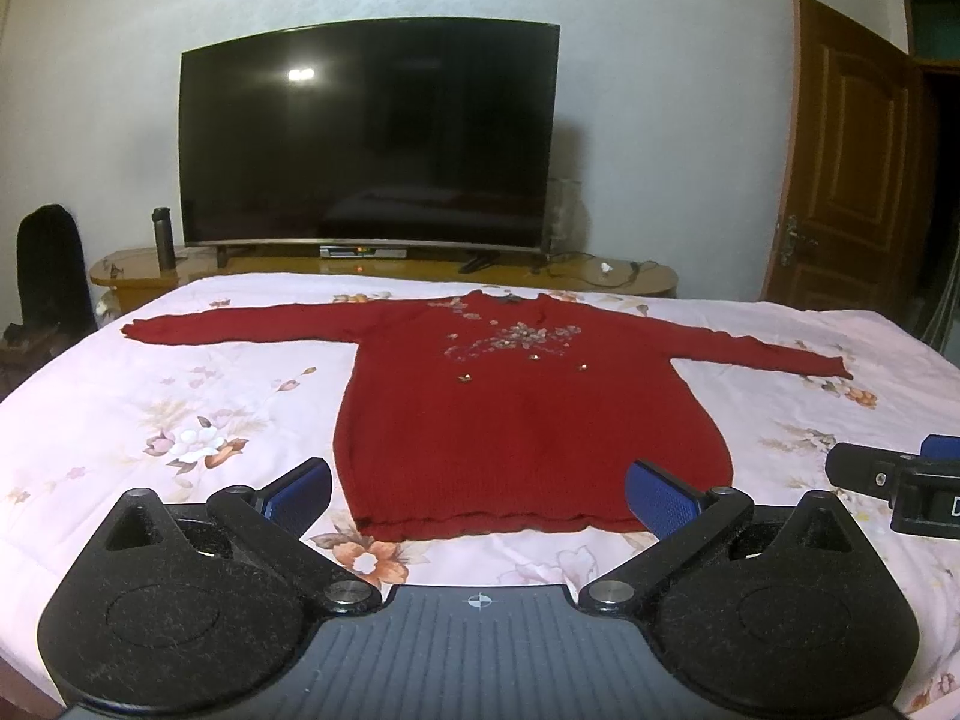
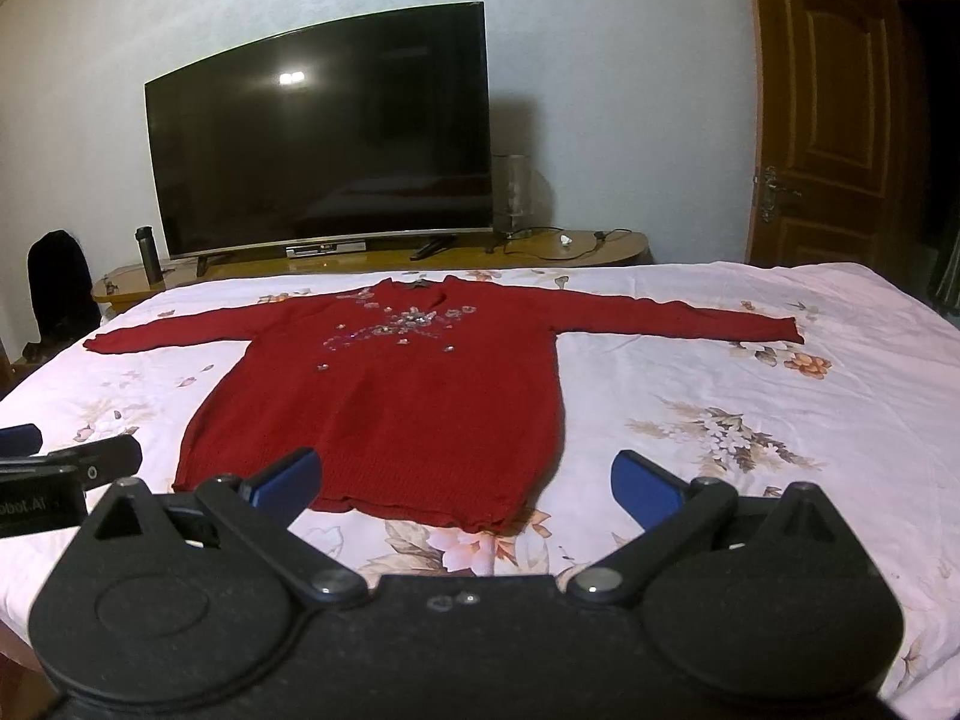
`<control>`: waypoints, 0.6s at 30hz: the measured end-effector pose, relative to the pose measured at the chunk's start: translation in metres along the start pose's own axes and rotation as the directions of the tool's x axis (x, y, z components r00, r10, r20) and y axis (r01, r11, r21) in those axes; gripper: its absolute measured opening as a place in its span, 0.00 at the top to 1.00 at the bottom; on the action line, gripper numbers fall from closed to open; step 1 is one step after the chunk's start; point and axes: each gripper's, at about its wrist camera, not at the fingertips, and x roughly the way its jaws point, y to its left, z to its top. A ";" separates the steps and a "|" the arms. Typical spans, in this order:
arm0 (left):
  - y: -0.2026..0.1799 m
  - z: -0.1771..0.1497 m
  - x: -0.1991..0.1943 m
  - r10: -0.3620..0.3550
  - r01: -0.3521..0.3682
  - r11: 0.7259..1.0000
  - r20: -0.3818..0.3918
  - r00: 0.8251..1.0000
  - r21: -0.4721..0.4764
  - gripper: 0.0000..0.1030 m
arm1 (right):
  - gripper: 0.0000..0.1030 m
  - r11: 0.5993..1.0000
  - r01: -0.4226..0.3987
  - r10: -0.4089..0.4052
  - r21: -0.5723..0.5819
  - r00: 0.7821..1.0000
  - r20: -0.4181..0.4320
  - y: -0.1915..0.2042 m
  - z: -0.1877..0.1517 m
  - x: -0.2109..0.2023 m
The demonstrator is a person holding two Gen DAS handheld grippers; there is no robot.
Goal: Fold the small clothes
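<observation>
Since it lies flat and fully spread on the floral bedsheet [image 1: 150, 396], front up with both sleeves stretched out sideways, the red knit sweater [image 1: 528, 420] looks soft, limp and fairly light; I judge it will sag and stretch wherever it is lifted, and the knit should give good friction to the blue pads. The beaded flower trim [image 1: 510, 342] on the chest is the one delicate, snag-prone area, best left untouched. Sensible holds would be a sleeve cuff or a hem corner, pinching the edge.

The left claw [image 1: 477, 495] hangs wide open, empty, just short of the hem; the right claw [image 2: 465, 483] is likewise spread and empty near the hem's right corner.

Hidden: the sweater's back and the person holding the claws. The collar label is too small to read, and the hem partly sits behind a pad in the right wrist view.
</observation>
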 end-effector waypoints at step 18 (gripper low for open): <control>0.000 0.001 -0.001 -0.002 0.002 1.000 -0.002 1.000 0.002 0.00 | 0.01 1.000 0.000 0.000 0.001 1.000 0.000 -0.001 -0.001 0.000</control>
